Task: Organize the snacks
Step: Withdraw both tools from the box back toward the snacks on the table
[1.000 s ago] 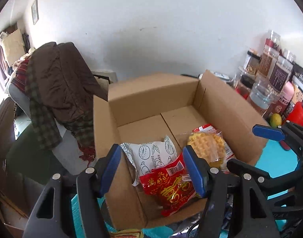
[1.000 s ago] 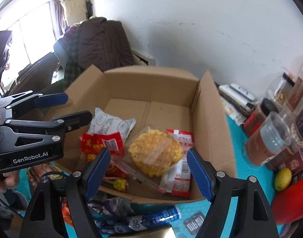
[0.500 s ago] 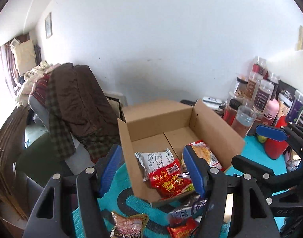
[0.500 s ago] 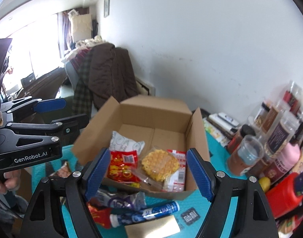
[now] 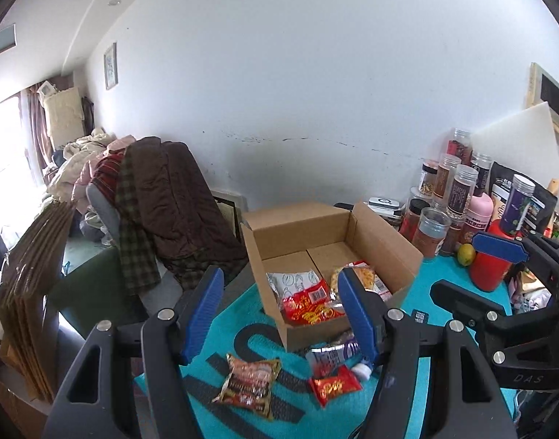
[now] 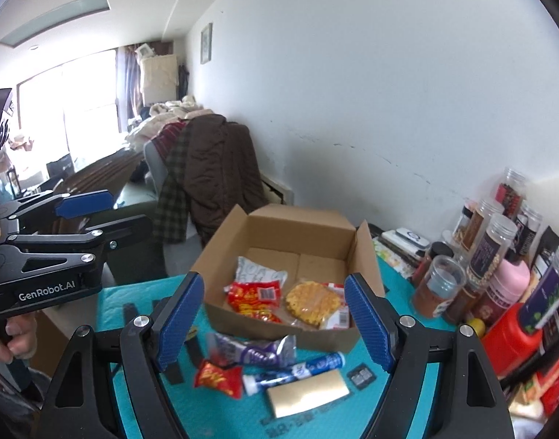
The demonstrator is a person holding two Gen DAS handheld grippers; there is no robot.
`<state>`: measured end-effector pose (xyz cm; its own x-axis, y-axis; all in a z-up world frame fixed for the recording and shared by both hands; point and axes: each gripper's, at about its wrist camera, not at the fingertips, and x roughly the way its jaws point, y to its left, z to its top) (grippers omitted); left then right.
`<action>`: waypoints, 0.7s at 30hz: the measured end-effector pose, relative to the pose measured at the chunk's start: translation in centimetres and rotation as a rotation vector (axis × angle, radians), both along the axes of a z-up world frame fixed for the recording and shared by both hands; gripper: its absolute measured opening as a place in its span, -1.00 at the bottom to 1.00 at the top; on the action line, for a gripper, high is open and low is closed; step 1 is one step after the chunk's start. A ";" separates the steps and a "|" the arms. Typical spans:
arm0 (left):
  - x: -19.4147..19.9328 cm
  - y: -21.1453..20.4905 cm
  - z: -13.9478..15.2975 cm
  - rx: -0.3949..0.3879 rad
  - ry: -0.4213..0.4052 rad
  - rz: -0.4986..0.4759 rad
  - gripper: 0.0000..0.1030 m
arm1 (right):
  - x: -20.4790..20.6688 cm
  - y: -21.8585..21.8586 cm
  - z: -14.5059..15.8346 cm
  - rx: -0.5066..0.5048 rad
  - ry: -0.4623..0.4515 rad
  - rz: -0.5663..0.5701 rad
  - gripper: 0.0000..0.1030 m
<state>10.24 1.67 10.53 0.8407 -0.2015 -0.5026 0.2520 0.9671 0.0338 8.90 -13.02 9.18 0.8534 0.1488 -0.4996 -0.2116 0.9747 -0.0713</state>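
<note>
Both hand-held grippers, left (image 5: 279, 314) and right (image 6: 275, 318), gape empty above the box (image 6: 316, 226).

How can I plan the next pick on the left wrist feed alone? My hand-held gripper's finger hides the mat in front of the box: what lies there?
Observer: A flat gold packet lies on the teal mat, in front of the cardboard box.
Operator: I see a white cap. Whose is it?
Observer: It closes a blue-and-white tube, lying between the purple wrapper and the gold packet.
Operator: And inside the box, behind my finger?
Observer: A round waffle in clear wrap, beside the red packet.
</note>
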 end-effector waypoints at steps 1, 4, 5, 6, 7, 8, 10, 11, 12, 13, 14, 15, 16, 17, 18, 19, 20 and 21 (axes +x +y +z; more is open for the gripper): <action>-0.5 0.2 0.0 0.000 -0.003 0.002 0.26 | -0.5 0.1 0.0 0.003 -0.004 0.001 0.62; -2.0 0.6 -0.1 -0.004 -0.004 0.004 0.26 | -2.0 0.4 -0.2 0.016 -0.015 0.006 0.63; -2.4 0.8 -0.2 -0.006 -0.002 0.002 0.26 | -2.5 0.7 -0.3 0.020 -0.018 0.009 0.63; -2.9 0.9 -0.3 -0.007 0.001 0.000 0.26 | -2.9 0.9 -0.4 0.022 -0.020 0.011 0.63; -3.2 0.9 -0.4 -0.006 0.003 -0.001 0.26 | -3.3 1.1 -0.6 0.022 -0.022 0.012 0.63; -3.6 1.1 -0.6 -0.005 0.004 -0.001 0.26 | -3.6 1.3 -0.8 0.022 -0.024 0.011 0.64; -4.1 1.4 -1.0 0.000 0.013 -0.001 0.26 | -4.1 1.6 -1.2 0.024 -0.024 0.010 0.64; -4.3 1.5 -1.2 0.001 0.017 -0.001 0.26 | -4.3 1.9 -1.4 0.028 -0.023 0.008 0.64; -4.4 1.7 -1.3 0.002 0.021 -0.002 0.26 | -4.6 2.1 -1.6 0.031 -0.021 0.006 0.64; -4.6 1.8 -1.5 0.004 0.025 -0.001 0.26 | -4.7 2.3 -1.7 0.034 -0.018 0.005 0.64; -4.7 2.0 -1.6 0.003 0.030 0.001 0.26 | -4.8 2.4 -1.9 0.036 -0.015 0.005 0.64; -4.8 2.2 -1.8 0.002 0.033 0.002 0.26 | -4.9 2.7 -2.2 0.040 -0.015 0.006 0.64; -4.8 2.3 -1.9 -0.001 0.037 0.004 0.27 | -5.0 2.8 -2.4 0.041 -0.014 0.006 0.64; -4.8 2.5 -2.1 -0.004 0.042 0.008 0.35 | -5.1 3.1 -2.6 0.043 -0.012 0.006 0.64; -4.7 2.7 -2.3 -0.007 0.045 0.014 0.52 | -5.1 3.2 -2.8 0.043 -0.010 0.005 0.64; -4.8 2.9 -2.4 -0.009 0.044 0.018 0.59 | -5.2 3.4 -3.0 0.041 -0.008 0.003 0.64; -4.8 3.1 -2.5 -0.010 0.039 0.025 0.63 | -5.2 3.6 -3.1 0.039 -0.005 0.001 0.66; -4.8 3.3 -2.7 -0.009 0.035 0.031 0.64 | -5.2 3.6 -3.3 0.037 -0.003 -0.001 0.74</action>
<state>5.49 5.00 7.85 0.8285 -0.1802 -0.5302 0.2225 0.9748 0.0165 3.71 -9.37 5.86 0.8552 0.1664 -0.4909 -0.2108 0.9769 -0.0361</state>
